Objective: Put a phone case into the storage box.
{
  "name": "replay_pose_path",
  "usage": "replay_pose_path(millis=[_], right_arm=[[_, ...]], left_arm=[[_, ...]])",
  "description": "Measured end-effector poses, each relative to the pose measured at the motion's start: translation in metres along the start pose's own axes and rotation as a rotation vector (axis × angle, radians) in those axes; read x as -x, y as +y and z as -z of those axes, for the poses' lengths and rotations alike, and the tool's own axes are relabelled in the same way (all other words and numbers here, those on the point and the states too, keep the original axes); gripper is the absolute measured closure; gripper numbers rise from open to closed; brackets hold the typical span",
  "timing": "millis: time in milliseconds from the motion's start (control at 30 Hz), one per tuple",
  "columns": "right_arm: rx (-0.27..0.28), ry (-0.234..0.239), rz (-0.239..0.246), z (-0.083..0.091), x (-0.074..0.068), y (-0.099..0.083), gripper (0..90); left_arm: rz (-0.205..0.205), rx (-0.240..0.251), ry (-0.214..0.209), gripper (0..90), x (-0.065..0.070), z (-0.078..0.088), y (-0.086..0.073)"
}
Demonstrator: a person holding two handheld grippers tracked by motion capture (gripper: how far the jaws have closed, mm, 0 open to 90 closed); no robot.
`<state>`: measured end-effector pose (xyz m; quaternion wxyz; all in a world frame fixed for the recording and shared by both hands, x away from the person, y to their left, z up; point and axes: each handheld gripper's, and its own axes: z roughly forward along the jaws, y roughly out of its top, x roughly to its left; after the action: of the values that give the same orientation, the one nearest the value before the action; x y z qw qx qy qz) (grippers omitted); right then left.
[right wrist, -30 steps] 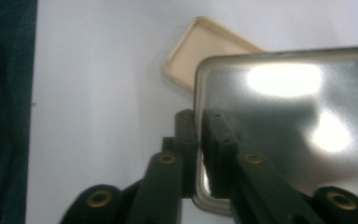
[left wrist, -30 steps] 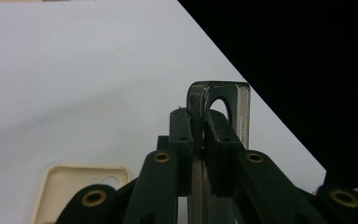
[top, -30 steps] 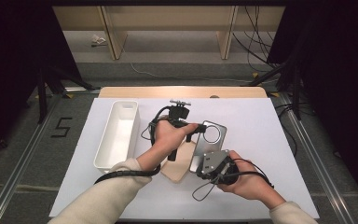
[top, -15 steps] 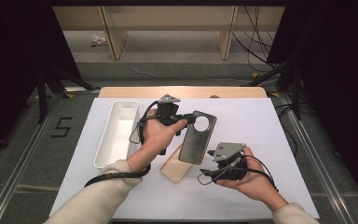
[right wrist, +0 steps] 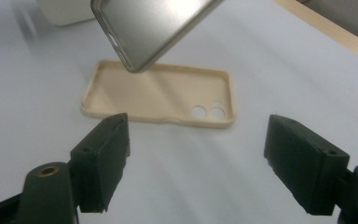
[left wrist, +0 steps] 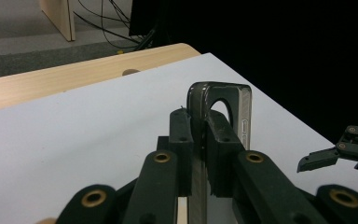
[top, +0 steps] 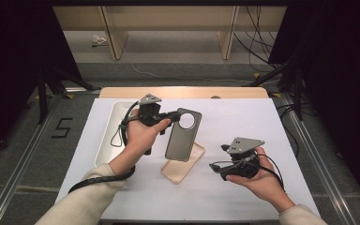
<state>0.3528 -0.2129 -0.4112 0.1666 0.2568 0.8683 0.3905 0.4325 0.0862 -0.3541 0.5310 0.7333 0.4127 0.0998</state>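
Left hand-held gripper point(top: 171, 116): pinched on the top edge of the grey phone case point(top: 183, 135), beside its round camera hole; in the left gripper view the jaws clamp the case's wall from both sides.
Grey phone case: lifted off the table point(top: 262, 126), hanging tilted over the middle of it, its lower end above the beige phone case point(top: 183, 163).
Beige phone case: lies flat, open side up, near the middle of the table toward the front edge; touched by neither gripper.
Right hand-held gripper point(top: 218, 166): jaws have just been opening and stand spread wide, nothing between them; held near the table's front right part, well apart from the grey case, pointing toward the beige one.
White tray point(top: 110, 136): along the table's left edge, partly behind the left hand point(top: 138, 136).
Right hand point(top: 258, 180): cradles its gripper from below.
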Motion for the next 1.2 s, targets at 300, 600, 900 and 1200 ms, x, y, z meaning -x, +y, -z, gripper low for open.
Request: replay_pose_path(millis=[300,600,900,1200], right_arm=[[0.008,-0.018,-0.031,0.002,0.004,-0.003,23.1],[0.011,-0.039,-0.055,0.004,0.007,-0.006,23.1],[0.028,-0.049,-0.079,0.008,0.01,-0.008,22.7],[0.038,-0.053,-0.099,0.01,0.012,-0.011,21.4]], left_arm=[[-0.004,0.032,0.022,81.9,-0.009,0.014,0.002],[-0.016,0.051,0.05,82.0,-0.016,0.021,0.002],[-0.009,0.07,0.05,81.9,-0.021,0.026,0.004],[-0.004,0.091,0.055,82.0,-0.026,0.034,0.007]])
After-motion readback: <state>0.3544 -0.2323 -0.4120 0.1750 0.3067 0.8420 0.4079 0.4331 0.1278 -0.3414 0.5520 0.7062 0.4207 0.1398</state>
